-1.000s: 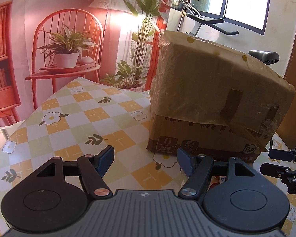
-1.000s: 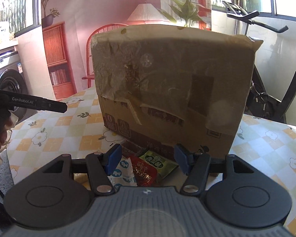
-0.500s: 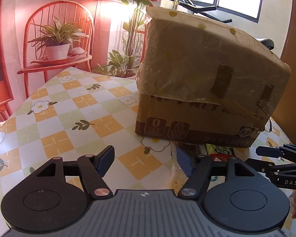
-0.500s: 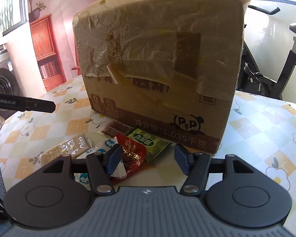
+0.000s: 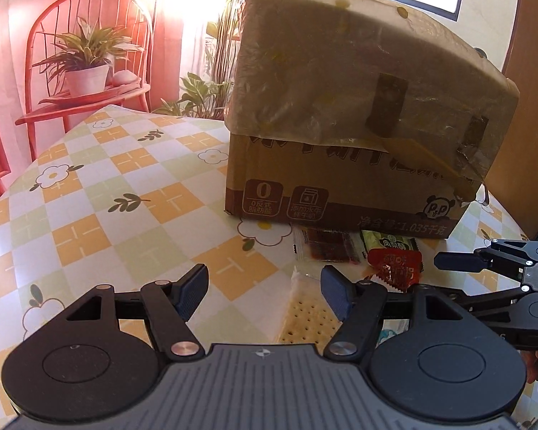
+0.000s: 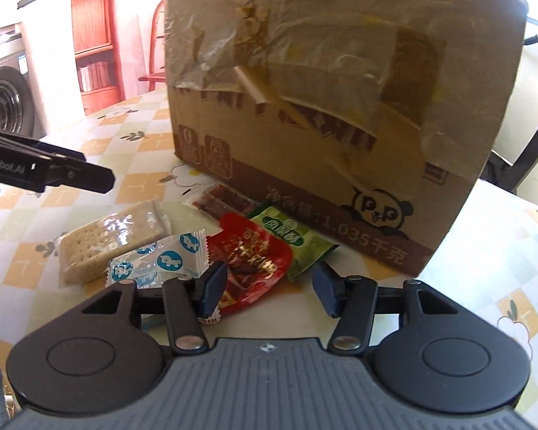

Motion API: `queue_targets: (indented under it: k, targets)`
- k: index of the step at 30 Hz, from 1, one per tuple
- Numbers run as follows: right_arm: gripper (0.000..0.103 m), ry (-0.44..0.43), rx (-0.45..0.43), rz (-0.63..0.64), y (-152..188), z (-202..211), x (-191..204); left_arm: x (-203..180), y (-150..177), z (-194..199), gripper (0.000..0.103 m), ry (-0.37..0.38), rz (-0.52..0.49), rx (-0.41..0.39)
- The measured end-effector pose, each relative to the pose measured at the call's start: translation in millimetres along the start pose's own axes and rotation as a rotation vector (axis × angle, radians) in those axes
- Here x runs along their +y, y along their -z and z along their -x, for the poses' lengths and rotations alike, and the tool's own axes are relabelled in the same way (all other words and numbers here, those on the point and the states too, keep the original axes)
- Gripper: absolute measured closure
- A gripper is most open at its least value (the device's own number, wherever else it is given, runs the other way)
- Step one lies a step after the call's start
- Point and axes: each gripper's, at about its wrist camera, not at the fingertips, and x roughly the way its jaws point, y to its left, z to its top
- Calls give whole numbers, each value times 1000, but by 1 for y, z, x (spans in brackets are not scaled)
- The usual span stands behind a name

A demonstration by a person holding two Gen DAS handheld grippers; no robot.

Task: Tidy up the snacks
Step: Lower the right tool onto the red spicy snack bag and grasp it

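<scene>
Checked floral tablecloth, red chair, potted plant, washing machine, red bookshelf

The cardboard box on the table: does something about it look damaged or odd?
Yes. The box looks worn: its upper half is wrapped in wrinkled clear tape with brown patches, and one strip hangs loose across the printed front. Five snack packets, among them a red packet, lie scattered on the table before it.

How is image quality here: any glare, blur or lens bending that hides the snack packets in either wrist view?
Left wrist view: fisheye bows the cardboard box; the window is blown out; packets are sharp but partly hidden behind the left gripper. Right wrist view: the box looks soft and hazy; glare on the cracker packet; the red packet is readable.
</scene>
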Motion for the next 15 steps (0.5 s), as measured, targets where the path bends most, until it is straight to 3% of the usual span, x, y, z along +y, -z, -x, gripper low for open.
queue_targets:
  k: [4, 7, 12, 15]
  targets:
    - [47, -58, 21, 28, 6, 1, 14, 3, 2, 0, 32, 2, 2, 5]
    - [47, -48, 9, 35, 5, 3, 14, 5, 2, -1, 32, -1, 10, 7]
    - [47, -8, 13, -141, -8, -5, -9, 7, 2, -2, 32, -9, 21, 1]
    - [46, -72, 55, -268, -9, -13, -17, 10, 2, -1, 32, -9, 32, -3]
